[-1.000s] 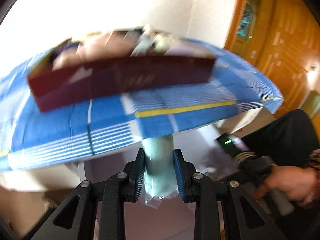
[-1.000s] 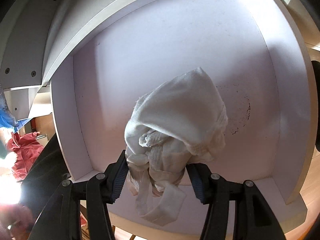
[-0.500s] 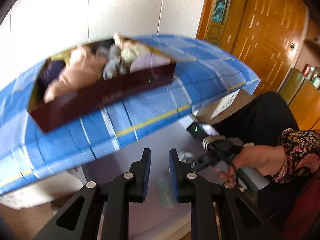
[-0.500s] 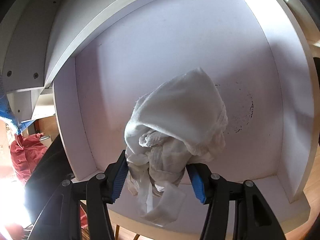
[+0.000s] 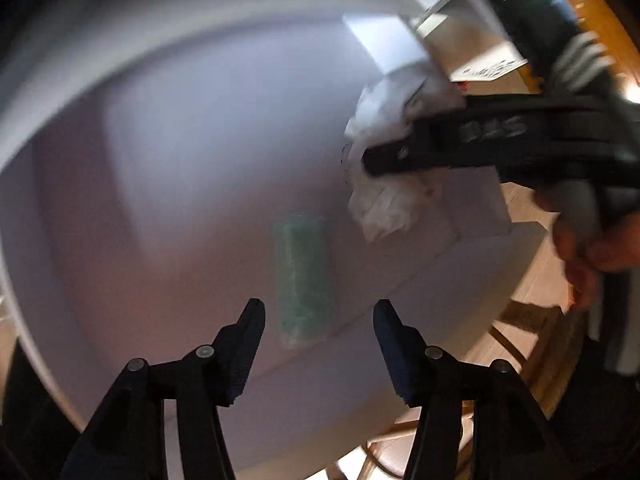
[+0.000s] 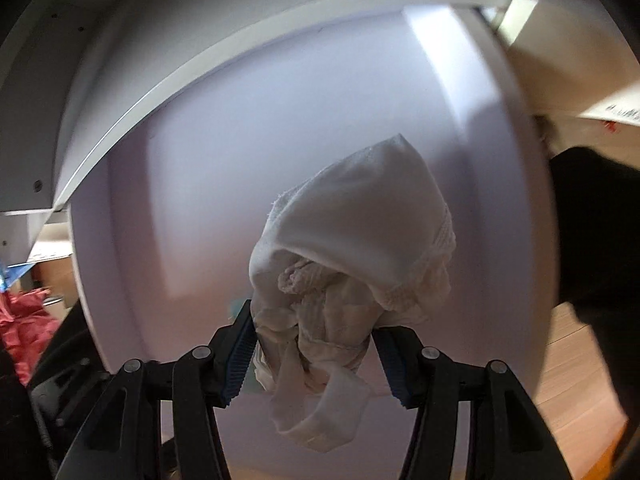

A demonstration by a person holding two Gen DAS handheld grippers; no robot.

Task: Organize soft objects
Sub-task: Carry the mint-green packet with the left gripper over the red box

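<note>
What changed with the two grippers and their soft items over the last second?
The left gripper let go of the green packet, which now lies on the white drawer floor. Its jaws have just been opening, with nothing between them, and its view has tipped from the blue cloth down into the drawer. The right gripper stays clamped on the white cloth bundle.

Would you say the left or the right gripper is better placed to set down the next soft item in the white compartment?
Right, probably. The right gripper is clamped on the white cloth bundle above the white compartment; the left gripper is open and empty, with the green packet lying beyond it.
</note>
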